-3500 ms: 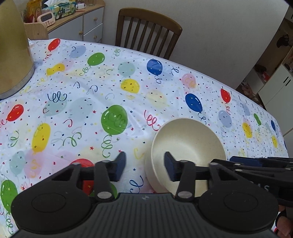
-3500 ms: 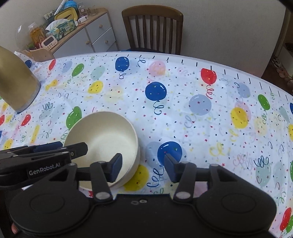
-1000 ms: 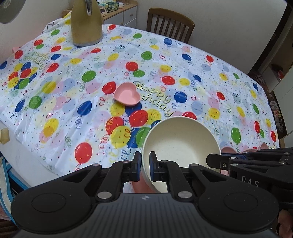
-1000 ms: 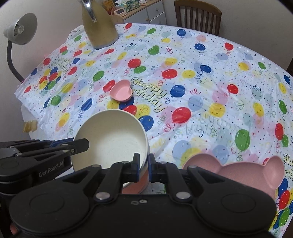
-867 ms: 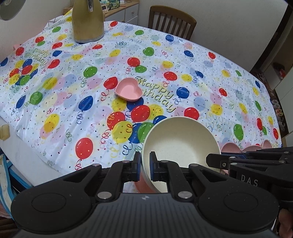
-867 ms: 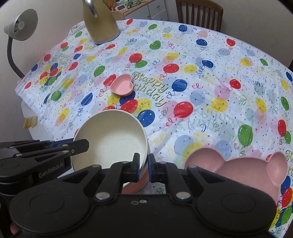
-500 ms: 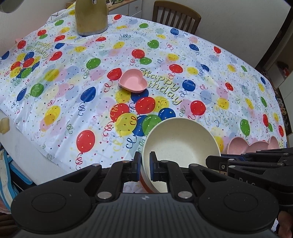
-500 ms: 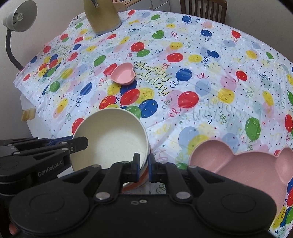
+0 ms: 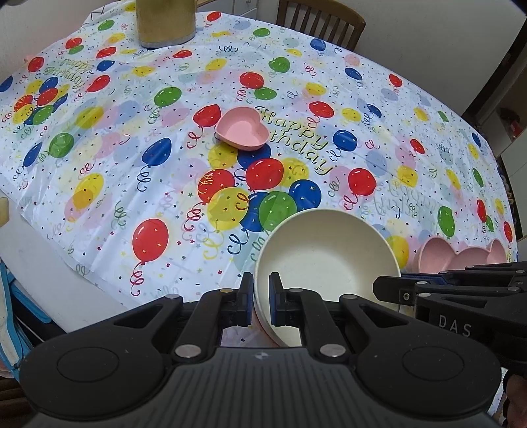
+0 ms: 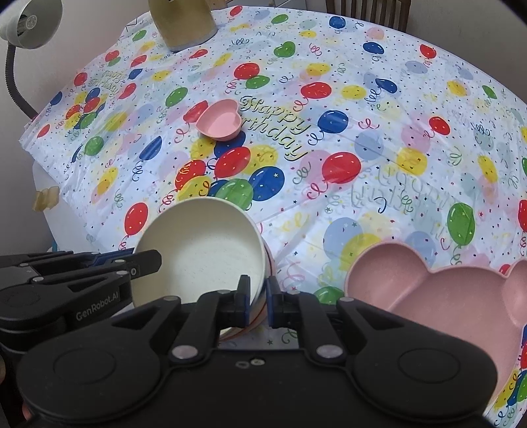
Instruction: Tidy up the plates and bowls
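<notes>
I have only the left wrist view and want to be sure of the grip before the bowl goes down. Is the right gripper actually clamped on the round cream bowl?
Observer: Yes. The right gripper is shut on the round cream bowl's near rim, with one of its jaws inside and one outside.
Operator: I see only a pink edge to the bowl's right. What is it?
Observer: A pink bear-shaped divided plate, lying flat and apart from the bowl. The compartments that are in view are empty.
Operator: Is there anything past my picture on the left?
Observer: A white gooseneck lamp, beyond the far left corner of the balloon-print tablecloth.
</notes>
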Demonstrator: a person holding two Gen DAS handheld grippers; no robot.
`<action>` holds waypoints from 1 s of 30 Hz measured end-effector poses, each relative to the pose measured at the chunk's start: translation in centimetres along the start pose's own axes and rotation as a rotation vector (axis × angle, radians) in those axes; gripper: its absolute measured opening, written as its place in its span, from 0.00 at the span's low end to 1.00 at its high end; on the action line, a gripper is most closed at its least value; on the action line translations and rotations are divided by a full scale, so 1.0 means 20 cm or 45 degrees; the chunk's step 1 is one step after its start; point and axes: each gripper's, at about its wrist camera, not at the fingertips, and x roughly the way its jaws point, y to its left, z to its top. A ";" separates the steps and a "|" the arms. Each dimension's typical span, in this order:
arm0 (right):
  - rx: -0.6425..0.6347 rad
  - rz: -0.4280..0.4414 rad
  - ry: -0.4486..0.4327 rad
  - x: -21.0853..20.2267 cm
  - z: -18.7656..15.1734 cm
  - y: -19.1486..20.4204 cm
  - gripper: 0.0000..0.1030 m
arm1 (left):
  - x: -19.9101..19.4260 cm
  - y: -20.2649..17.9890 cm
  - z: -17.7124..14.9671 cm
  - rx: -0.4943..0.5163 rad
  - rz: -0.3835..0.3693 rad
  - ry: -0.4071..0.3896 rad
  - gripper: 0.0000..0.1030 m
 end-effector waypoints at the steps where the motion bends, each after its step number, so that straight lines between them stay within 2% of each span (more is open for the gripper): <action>1: 0.001 0.002 0.001 0.00 0.00 0.00 0.08 | 0.00 0.00 0.00 0.001 -0.002 -0.003 0.09; 14: 0.013 0.024 -0.039 -0.11 0.05 -0.03 0.09 | -0.10 -0.01 0.04 0.029 -0.040 -0.070 0.09; 28: -0.057 0.061 -0.144 -0.29 0.21 -0.02 0.18 | -0.22 -0.04 0.26 0.106 -0.112 -0.205 0.10; 30: -0.074 0.057 -0.164 -0.30 0.25 -0.01 0.19 | -0.22 -0.03 0.29 0.109 -0.119 -0.217 0.15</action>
